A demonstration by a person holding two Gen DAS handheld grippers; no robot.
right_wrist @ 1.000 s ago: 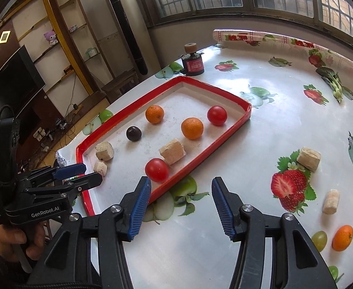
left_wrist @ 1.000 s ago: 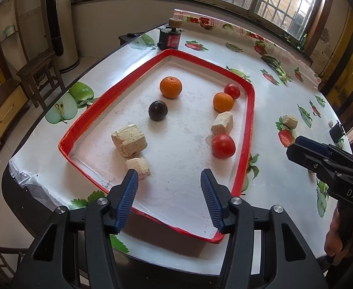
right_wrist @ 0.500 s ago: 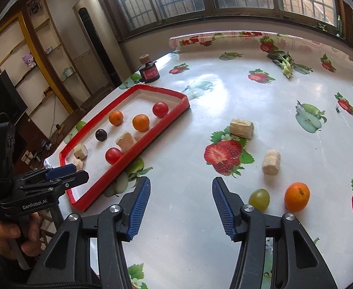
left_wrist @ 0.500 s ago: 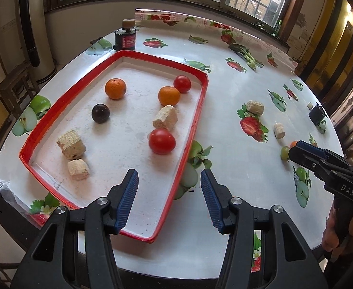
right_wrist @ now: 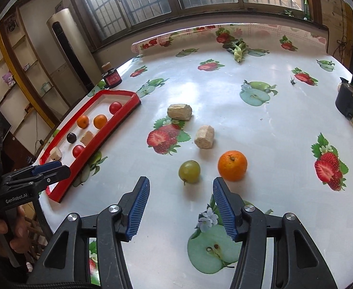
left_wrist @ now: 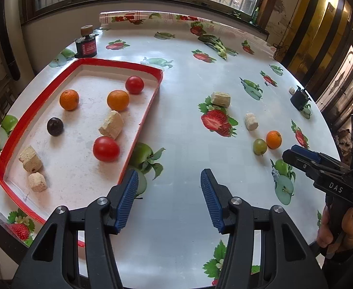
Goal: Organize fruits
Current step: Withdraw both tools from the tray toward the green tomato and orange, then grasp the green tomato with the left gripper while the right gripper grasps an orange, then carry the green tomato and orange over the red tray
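Note:
A red-rimmed tray (left_wrist: pixel 140 121) (right_wrist: pixel 118 126) at the table's left holds two oranges, two red tomatoes (left_wrist: pixel 106 148), a dark plum (left_wrist: pixel 55 126) and beige blocks. A green grape (right_wrist: pixel 189 171) (left_wrist: pixel 260 146) and an orange (right_wrist: pixel 232 165) (left_wrist: pixel 274 139) lie loose on the table, just ahead of my right gripper (right_wrist: pixel 180 203), which is open and empty. My left gripper (left_wrist: pixel 169 197) is open and empty above the table, right of the tray's near corner.
Two beige blocks (right_wrist: pixel 179 112) (right_wrist: pixel 204 136) lie beyond the loose fruit. A dark jar (left_wrist: pixel 86 45) stands behind the tray. A black cup (right_wrist: pixel 348 102) stands at the far right. The fruit-print tablecloth (right_wrist: pixel 224 91) covers the table; its near edge is close below both grippers.
Both grippers swung right, away from the tray. The loose grape and orange came closer to the right gripper. Both stayed open.

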